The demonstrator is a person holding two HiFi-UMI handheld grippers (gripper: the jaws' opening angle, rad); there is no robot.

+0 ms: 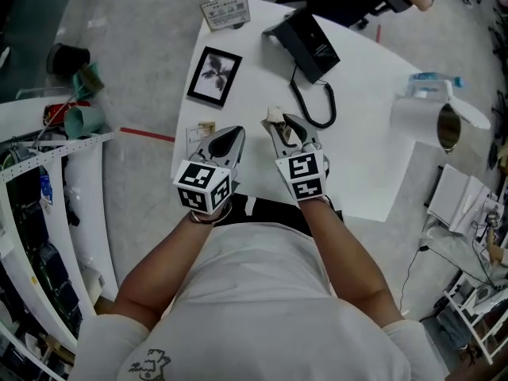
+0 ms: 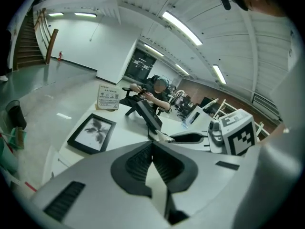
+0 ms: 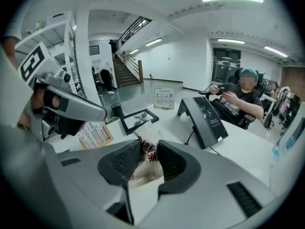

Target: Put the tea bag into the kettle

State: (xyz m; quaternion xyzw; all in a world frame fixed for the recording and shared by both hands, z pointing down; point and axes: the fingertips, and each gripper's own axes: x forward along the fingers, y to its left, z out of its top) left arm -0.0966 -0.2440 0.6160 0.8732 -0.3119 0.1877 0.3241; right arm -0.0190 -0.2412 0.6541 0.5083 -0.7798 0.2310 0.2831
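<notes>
The tea bag (image 3: pixel 148 152) is a thin paper sachet with red print, and you have it pinched between the jaws of your right gripper (image 1: pixel 284 125), held above the near part of the white surface (image 1: pixel 357 165). Judge it as very light and limp: it will bend and flutter, it weighs too little to settle by itself, and the paper could crease or tear under a hard squeeze. The jaws are closed on its middle, with a corner poking out past the tips, which looks like a fair hold, since a grip at the very edge would let it swing or slide out. Your left gripper (image 2: pixel 152 144) has its jaws shut together with nothing between them, and it hovers just beside the right one. The kettle (image 1: pixel 413 117) stands at the far right edge of the surface, well apart from the sachet, with its lid tipped up and its mouth facing your way. The inside shows dark and shiny, and you cannot tell whether there is water in it (so expect that the sachet may float or cling to the wall). Just beside your left gripper lies a shallow box (image 1: pixel 202 131) that seems to hold more printed sachets, though the contents are too small to make out
</notes>
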